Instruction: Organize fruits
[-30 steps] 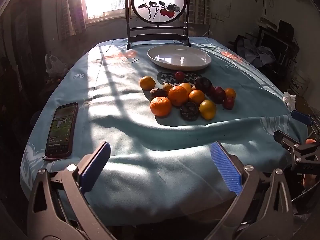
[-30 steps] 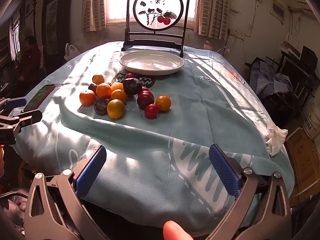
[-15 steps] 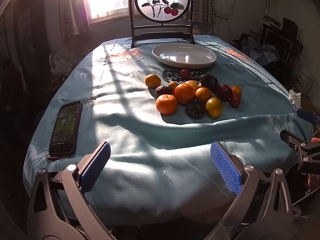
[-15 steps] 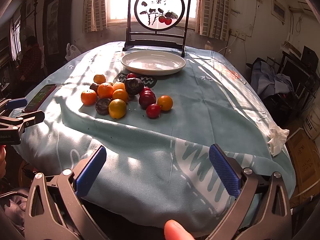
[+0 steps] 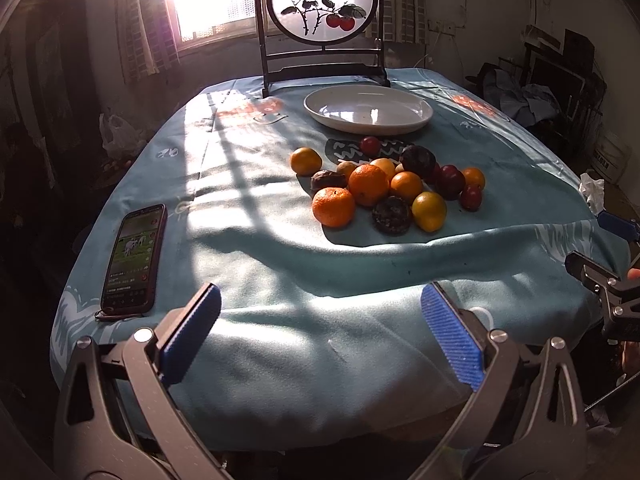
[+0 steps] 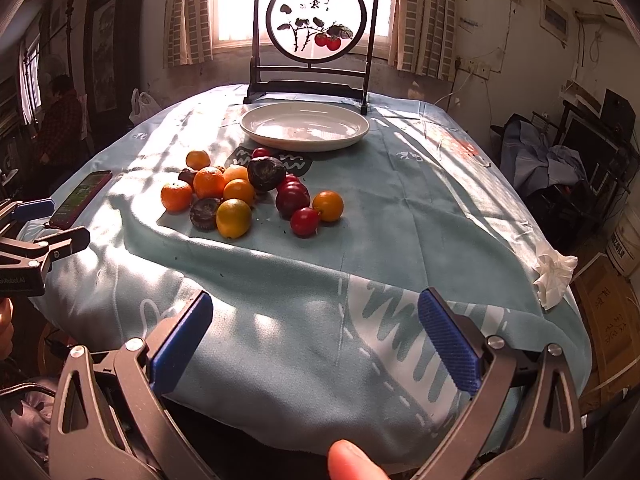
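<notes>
**Fruit heaped on the cloth, plate bare, both tongs spread**

Left gripper (image 5: 320, 332) low over the near edge of the table, blue pads wide apart, pinching nothing. Right gripper (image 6: 316, 332) likewise spread and empty, also at the near edge, a fingertip (image 6: 352, 460) showing below it. Pile of fruit (image 5: 384, 192) in the middle of the blue tablecloth (image 5: 280, 280): oranges, dark red plums, a yellow one, some dark wrinkled ones, mostly touching. One small orange (image 5: 305, 160) just apart at the left of the pile. White plate (image 5: 368, 110) just behind the pile, nothing in it. Painted round screen (image 5: 322, 2) standing behind the plate. Phone (image 5: 134, 258) lying lit at the left side of the table. Crumpled tissue (image 6: 554, 276) at the right edge.
</notes>
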Motion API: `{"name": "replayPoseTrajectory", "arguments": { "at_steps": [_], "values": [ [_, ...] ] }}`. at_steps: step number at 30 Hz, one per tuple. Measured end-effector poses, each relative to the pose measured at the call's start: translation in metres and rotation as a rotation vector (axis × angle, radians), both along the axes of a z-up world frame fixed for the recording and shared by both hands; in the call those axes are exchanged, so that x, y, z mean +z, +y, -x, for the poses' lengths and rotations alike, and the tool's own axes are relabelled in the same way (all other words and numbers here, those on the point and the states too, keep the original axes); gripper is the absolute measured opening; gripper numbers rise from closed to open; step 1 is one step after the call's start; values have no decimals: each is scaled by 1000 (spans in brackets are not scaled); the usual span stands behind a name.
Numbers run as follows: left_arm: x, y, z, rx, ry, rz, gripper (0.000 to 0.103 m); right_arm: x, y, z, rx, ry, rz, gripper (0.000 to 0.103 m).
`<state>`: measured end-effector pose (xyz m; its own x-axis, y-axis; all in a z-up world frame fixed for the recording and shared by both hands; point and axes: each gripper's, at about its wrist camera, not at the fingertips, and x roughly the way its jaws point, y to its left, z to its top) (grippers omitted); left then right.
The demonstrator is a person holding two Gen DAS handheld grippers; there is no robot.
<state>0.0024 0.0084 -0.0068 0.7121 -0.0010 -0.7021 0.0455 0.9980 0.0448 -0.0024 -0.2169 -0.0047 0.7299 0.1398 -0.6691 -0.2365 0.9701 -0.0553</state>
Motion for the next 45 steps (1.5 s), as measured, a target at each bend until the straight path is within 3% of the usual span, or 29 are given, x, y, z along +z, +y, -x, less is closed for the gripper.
{"name": "replayPoseTrajectory", "arguments": {
  "at_steps": [45],
  "values": [
    [-10, 5, -5, 16, 36, 19, 101, -1, 7, -2, 39, 29, -52, 102]
  ]
}}
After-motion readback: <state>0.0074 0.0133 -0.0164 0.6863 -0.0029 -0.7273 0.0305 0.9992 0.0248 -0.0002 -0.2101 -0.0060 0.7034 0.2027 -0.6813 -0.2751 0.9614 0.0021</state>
